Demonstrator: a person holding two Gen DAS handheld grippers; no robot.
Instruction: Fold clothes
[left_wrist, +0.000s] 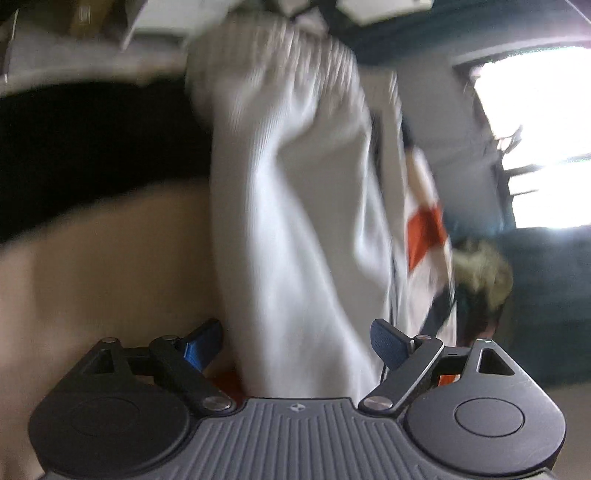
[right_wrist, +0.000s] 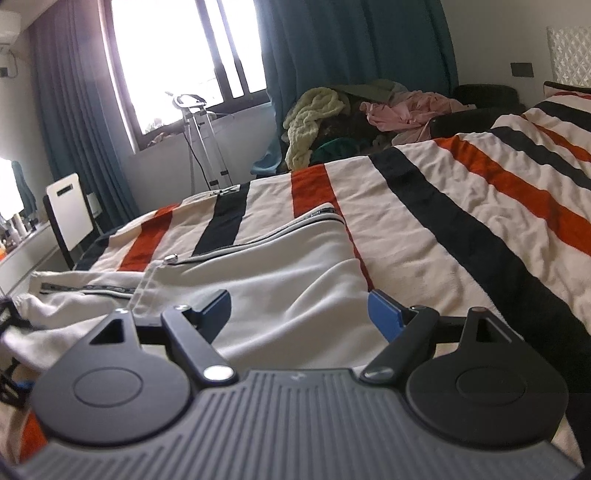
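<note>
My left fingers (left_wrist: 297, 345) spreading wide around white trousers (left_wrist: 295, 206), not pinching, my right fingers (right_wrist: 299, 314) hovering released over them on the striped bed (right_wrist: 461, 206)

No legible text in either view.
The garment (right_wrist: 280, 258) carries a dark printed tape along its zip and a small tab at the corner; both are too small and blurred to read.
</note>
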